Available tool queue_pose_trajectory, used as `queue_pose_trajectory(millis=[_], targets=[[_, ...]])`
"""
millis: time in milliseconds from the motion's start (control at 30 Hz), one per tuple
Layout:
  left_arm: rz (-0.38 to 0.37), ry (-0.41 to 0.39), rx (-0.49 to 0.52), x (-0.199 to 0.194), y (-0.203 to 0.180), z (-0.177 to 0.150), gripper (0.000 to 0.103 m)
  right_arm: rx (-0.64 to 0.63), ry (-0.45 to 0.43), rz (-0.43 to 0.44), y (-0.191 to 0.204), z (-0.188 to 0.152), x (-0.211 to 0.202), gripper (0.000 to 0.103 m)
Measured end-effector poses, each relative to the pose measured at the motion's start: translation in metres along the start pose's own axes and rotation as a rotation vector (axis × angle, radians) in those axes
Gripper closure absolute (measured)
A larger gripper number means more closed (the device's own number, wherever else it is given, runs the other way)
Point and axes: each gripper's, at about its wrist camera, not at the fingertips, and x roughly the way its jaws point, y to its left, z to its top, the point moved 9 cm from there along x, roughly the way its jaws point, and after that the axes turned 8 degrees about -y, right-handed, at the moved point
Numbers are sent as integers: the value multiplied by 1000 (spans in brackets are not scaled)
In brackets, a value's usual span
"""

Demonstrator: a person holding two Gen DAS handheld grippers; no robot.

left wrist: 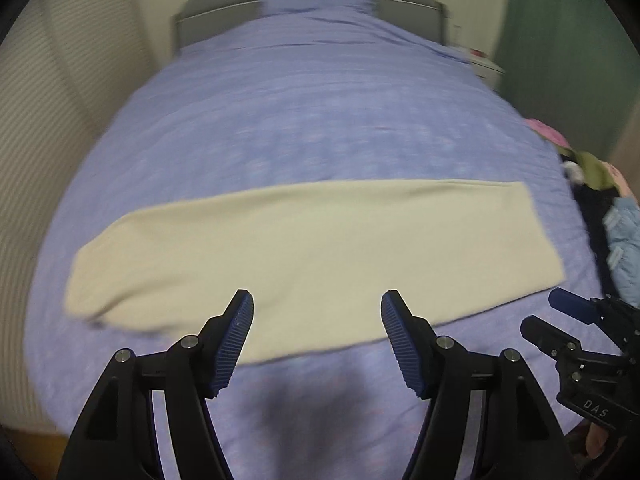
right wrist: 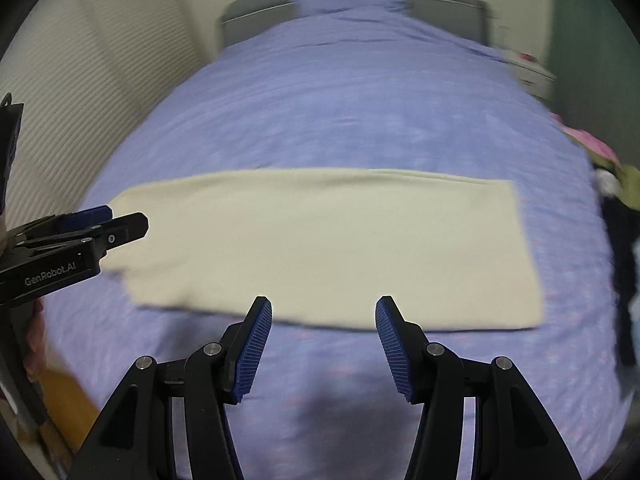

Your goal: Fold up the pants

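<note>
Pants (left wrist: 304, 252): cream, lying flat as one long band across the bed (left wrist: 320, 112), near its front edge, legs apparently stacked, so prob. folded once lengthwise already. Nothing held.

Risks: fabric looks smooth, slippery on the purple cover; a one-sided pinch could drag the whole band instead of folding it. A grab catching only the top layer would split the stack. Frames are motion-blurred, edges hard to judge.

Pose: left gripper (left wrist: 318, 304) above the near edge, angled down, jaws partly apart w/ nothing between. Right gripper (right wrist: 324, 310) same, half-wide, empty, over the near edge. Both clear of the cloth. Clothes pile (left wrist: 592, 184) at the bed's right side, well apart.
</note>
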Motion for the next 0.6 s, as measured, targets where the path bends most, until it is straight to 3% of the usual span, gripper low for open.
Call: queue_pose_trajectory(millis=[133, 333, 433, 600], targets=[[53, -5, -38, -21, 86, -33, 37, -52, 8, 60, 96, -7, 14, 48], [60, -1, -6, -40, 194, -73, 37, -31, -18, 51, 205, -18, 29, 48], [79, 2, -27, -37, 245, -87, 35, -26, 9, 55, 244, -31, 48, 48], [98, 51, -73, -8, 294, -123, 35, -73, 52, 82, 284, -61, 91, 48]])
